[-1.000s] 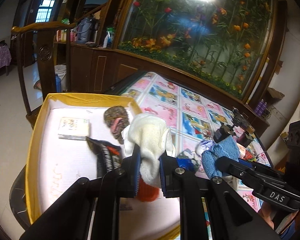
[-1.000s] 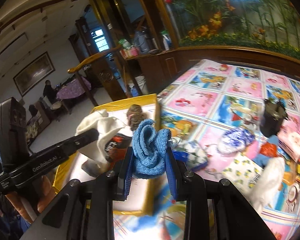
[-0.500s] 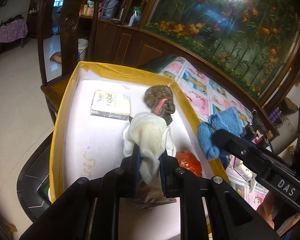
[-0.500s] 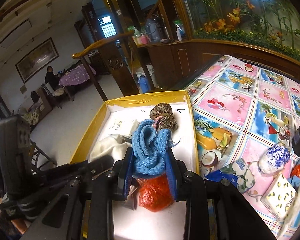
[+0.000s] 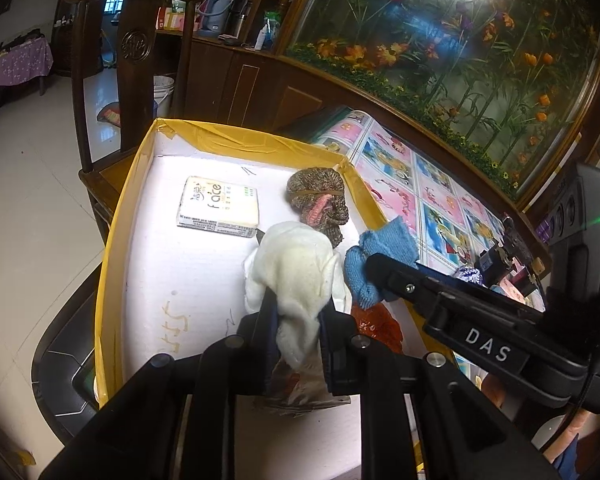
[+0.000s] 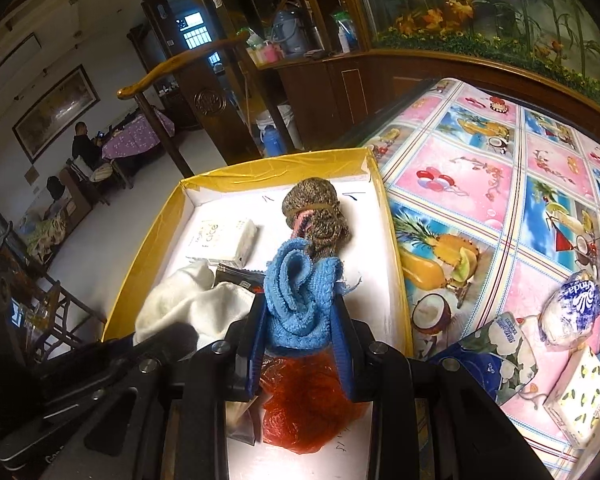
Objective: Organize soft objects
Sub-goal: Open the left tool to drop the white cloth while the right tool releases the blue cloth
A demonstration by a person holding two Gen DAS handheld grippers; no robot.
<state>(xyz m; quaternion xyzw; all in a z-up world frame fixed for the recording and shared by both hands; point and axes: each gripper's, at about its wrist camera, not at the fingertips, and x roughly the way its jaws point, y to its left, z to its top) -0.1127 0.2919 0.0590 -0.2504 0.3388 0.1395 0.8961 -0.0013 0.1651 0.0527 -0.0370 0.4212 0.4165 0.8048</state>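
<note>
Left wrist view: left gripper point(image 5: 298, 316) clenches a white cloth point(image 5: 296, 276) and right gripper point(image 6: 300, 328) clenches a blue cloth point(image 6: 300, 292) above the yellow-rimmed box point(image 5: 112, 236), apparently for dropping both inside.

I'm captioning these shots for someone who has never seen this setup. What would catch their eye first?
Two soft bundles pinched over a yellow-rimmed box: a white cloth in the left gripper and a blue knitted cloth in the right gripper. In the box lie a tissue pack, a brown rolled sock and a crumpled red bag. To the right spreads a bright pink-and-blue fruit-print tablecloth.
</note>
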